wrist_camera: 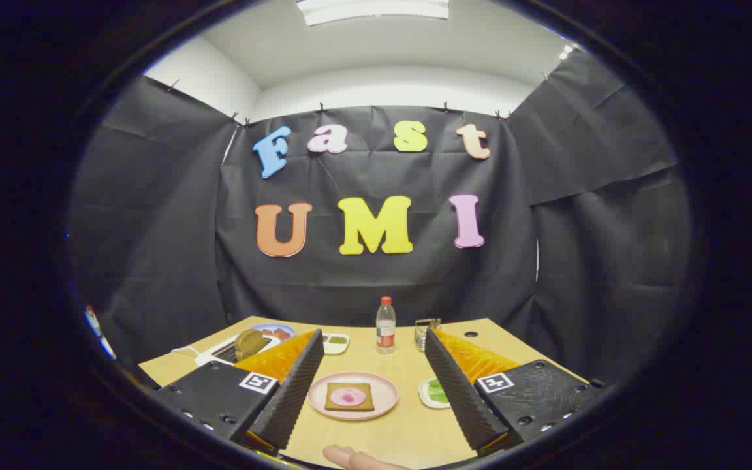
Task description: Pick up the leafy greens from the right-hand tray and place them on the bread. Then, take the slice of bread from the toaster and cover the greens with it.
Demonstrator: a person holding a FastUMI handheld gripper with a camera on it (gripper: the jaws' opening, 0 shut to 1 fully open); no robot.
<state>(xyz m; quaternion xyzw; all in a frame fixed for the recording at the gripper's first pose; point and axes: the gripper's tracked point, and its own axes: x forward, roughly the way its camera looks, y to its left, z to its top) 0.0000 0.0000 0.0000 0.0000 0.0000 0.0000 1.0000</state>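
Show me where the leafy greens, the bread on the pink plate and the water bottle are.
leafy greens (437,390), gripper view, the visible green patch.
bread (333,397), gripper view, its bare crust.
water bottle (385,334), gripper view, its body.

A plate is being seen lying on the table between the spread fingers of the gripper, bearing bread. Right of the plate, greens are lying in a tray. Behind it, a bottle is standing; behind-left, a toaster holding a slice.

Black cloth walls, wooden table, white ceiling with light.
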